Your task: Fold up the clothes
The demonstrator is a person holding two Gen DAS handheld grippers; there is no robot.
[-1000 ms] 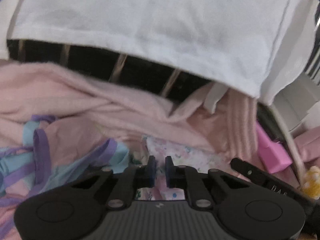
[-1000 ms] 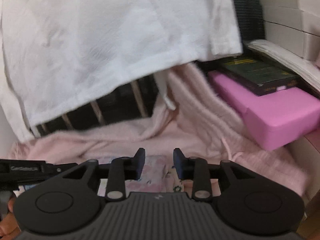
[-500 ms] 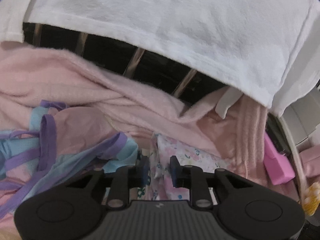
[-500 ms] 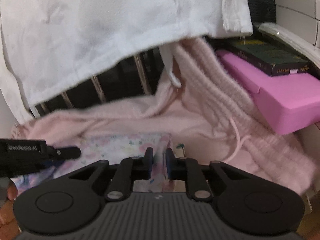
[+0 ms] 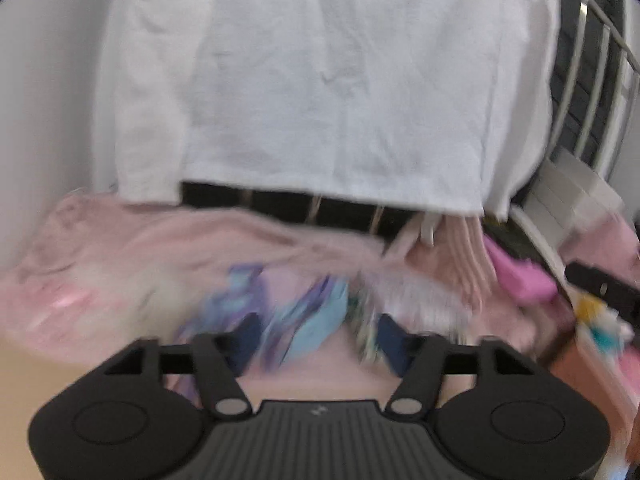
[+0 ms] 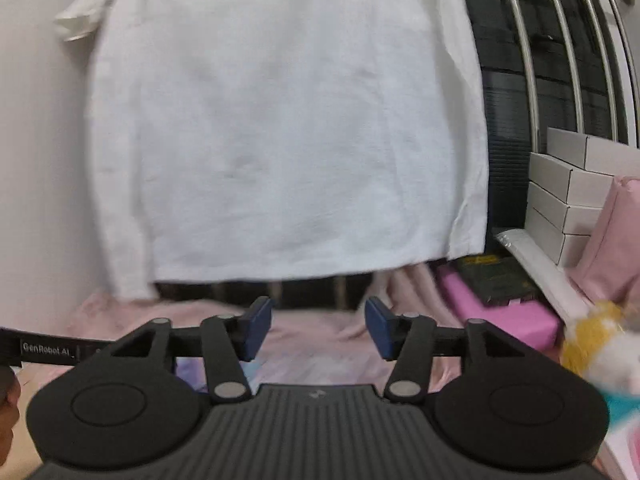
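White shirt (image 6: 280,140) backdrop fuller; both grippers released, opening.

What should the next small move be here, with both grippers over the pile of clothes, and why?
Probably bring both grippers back down onto one garment in the pile, likely the blue and purple garment just ahead of the left gripper. Both sets of jaws are opening with nothing pinched; the right gripper only frames pink fleece. With nothing held, folding cannot start until an edge is gripped.
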